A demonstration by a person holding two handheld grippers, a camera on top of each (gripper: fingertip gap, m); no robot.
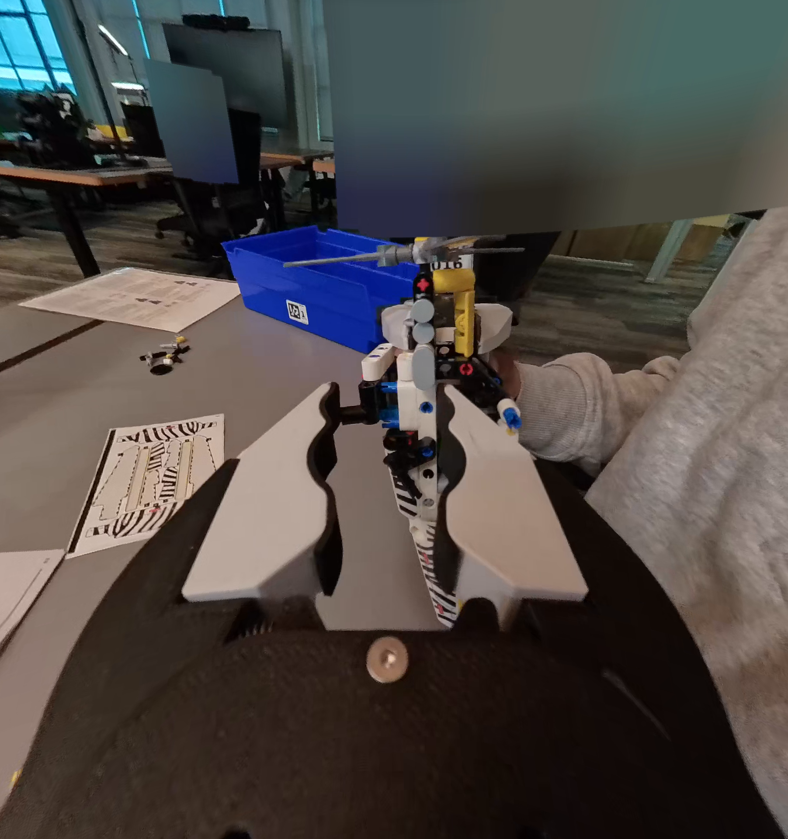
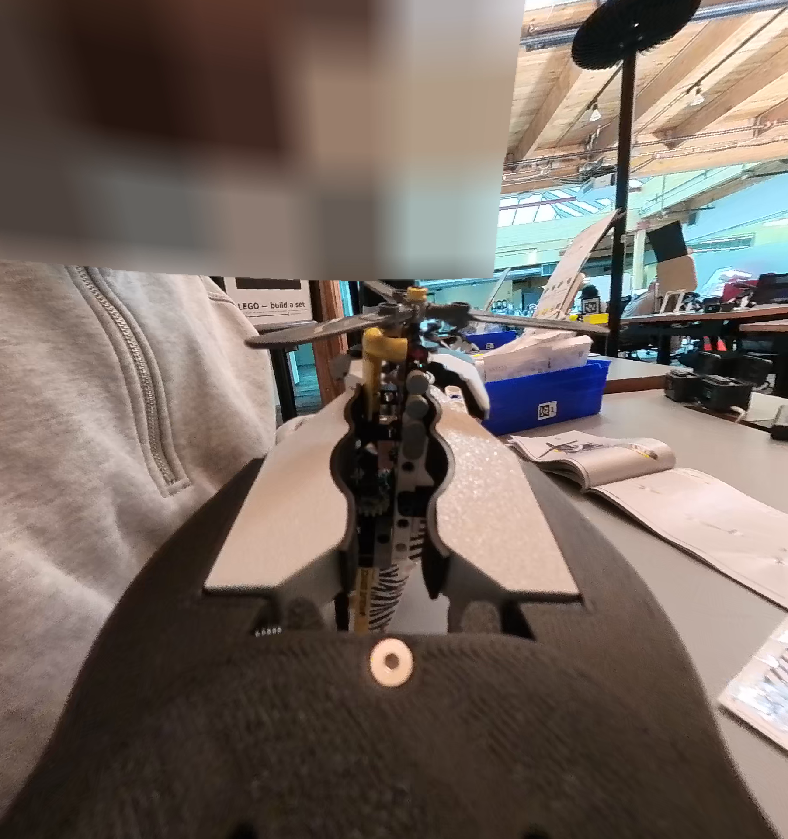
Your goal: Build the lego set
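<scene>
The lego helicopter (image 2: pixel 394 454) is being held upright above the table (image 1: pixel 269 363), long axis vertical, clamped between the right tool (image 2: pixel 392 411) fingers, while the left tool (image 1: pixel 387 399), jaws apart, is being kept alongside it.

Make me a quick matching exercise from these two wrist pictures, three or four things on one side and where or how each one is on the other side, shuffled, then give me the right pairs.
1. Helicopter model
2. Blue bin
3. Sticker sheet
4. Instruction booklet

A. lying open on the table
B. flat on the table, zebra-striped
C. between the gripper fingers
D. at the table's far edge

Pairs: 1-C, 2-D, 3-B, 4-A
</scene>
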